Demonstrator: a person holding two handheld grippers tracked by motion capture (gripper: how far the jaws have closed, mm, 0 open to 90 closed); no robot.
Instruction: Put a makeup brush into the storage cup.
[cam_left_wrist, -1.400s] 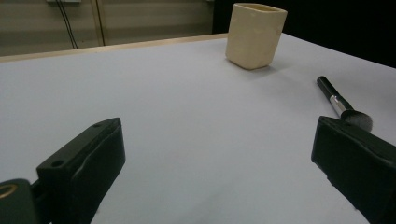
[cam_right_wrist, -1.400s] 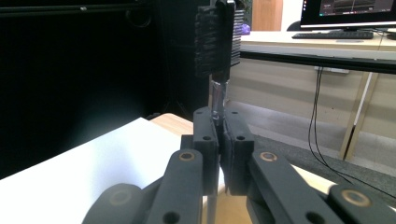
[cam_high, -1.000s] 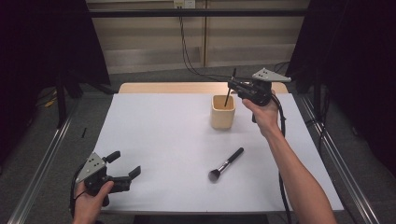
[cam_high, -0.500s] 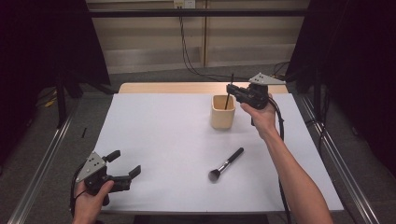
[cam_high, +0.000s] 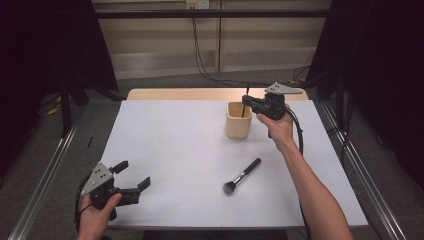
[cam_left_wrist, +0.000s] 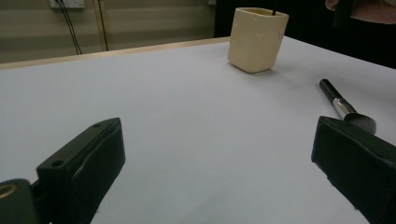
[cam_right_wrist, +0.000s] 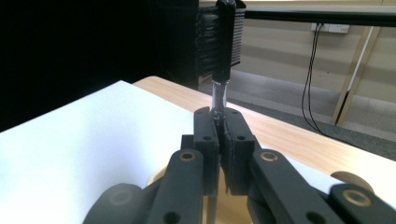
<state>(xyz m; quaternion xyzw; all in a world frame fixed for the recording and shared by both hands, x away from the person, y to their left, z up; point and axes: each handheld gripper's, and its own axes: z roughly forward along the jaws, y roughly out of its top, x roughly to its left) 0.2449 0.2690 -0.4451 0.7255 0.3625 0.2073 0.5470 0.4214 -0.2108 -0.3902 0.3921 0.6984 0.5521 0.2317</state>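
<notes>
A cream cup (cam_high: 238, 120) stands at the back of the white table (cam_high: 175, 145). Just above its right rim my right gripper (cam_high: 247, 103) is shut on a slim dark brush (cam_high: 244, 107), held upright with its lower end inside the cup. The right gripper view has the jaws pressed on the stem and the comb-like head (cam_right_wrist: 223, 42) above them. A powder brush (cam_high: 242, 175) with a black handle lies on the table in front of the cup. My left gripper (cam_high: 132, 176) is open and holds nothing at the near left corner; it faces the cup (cam_left_wrist: 257, 39) and the powder brush (cam_left_wrist: 345, 109).
A strip of bare wood (cam_high: 200, 94) runs along the table's far edge. Metal rails (cam_high: 47, 175) flank the table on both sides. Cables (cam_high: 200, 55) hang down the back wall.
My right gripper has sunk with the slim brush, so the brush stands lower in the cup. The left gripper and the powder brush have stayed put.
</notes>
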